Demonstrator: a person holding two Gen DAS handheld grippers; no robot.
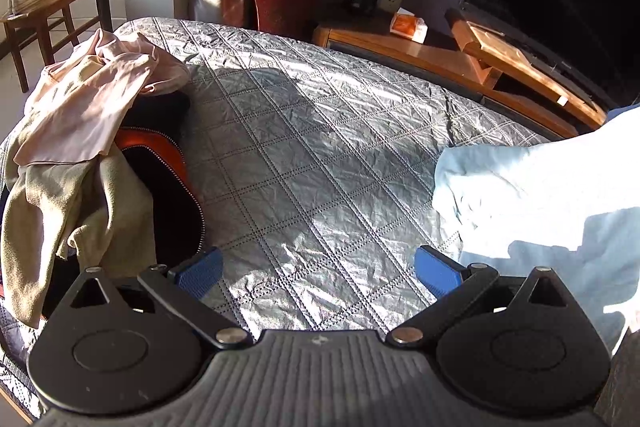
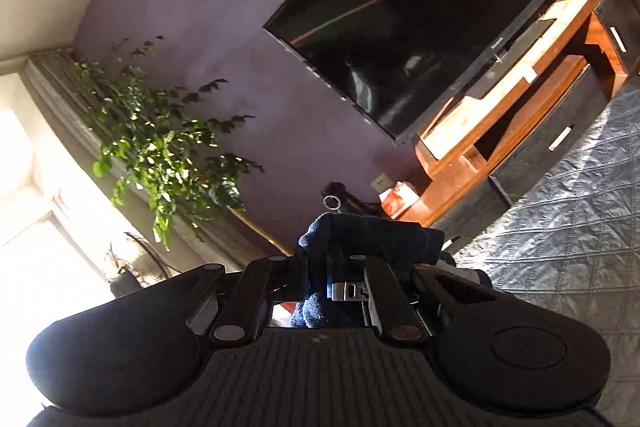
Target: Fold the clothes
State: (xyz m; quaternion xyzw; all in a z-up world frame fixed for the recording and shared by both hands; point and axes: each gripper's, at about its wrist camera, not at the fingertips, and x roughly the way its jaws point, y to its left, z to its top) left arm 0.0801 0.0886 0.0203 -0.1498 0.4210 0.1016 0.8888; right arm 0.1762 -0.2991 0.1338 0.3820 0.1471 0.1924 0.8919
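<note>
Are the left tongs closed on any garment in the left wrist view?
No, the left tongs stand wide open over the bare quilted cover, gripping nothing.

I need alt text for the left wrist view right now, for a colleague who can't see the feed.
The left gripper, jaws wide open and empty, hovers over a grey quilted cover. A heap of pink and beige clothes lies over a dark orange-trimmed garment at left; a pale blue garment is at right. Beyond stand a red plant pot and wooden TV stand.
</note>
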